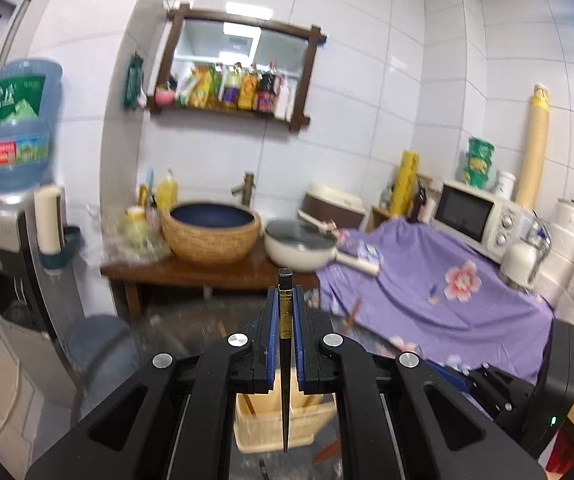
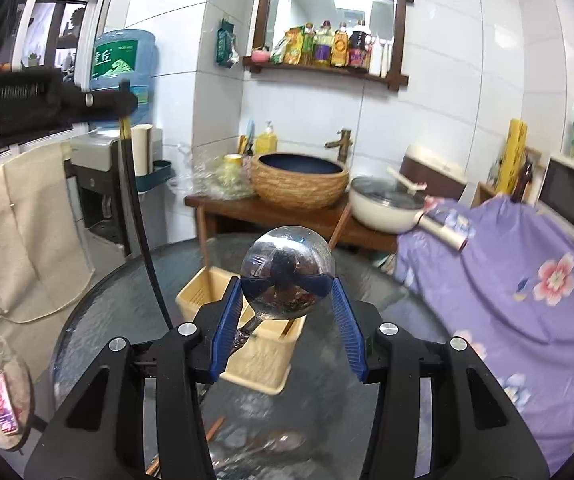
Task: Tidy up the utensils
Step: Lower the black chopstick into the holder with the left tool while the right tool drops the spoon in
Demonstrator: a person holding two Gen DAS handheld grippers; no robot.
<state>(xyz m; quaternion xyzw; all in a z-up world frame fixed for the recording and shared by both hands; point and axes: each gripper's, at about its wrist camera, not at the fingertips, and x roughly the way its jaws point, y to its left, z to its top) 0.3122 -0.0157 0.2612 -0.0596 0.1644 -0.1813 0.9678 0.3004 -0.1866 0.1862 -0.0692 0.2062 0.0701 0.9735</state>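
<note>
Left tongs (image 1: 286,300) clamp a black chopstick (image 1: 285,380), its long axis running straight down, narrow tip over the cream slotted utensil holder (image 1: 271,424). Right tongs (image 2: 287,304) grip a polished steel spoon (image 2: 287,272) by its round bowl, mirror-bright, handle angled down-left toward the holder on the dark glass worktop (image 2: 327,380). Beyond, a woven-look basin (image 2: 299,182).

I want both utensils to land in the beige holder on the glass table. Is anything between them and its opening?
Nothing visible blocks either path. The black chopstick in the left tool hangs over the beige plastic utensil holder. The round steel ladle in the right tool sits above it. Brown chopsticks already stand inside.
</note>
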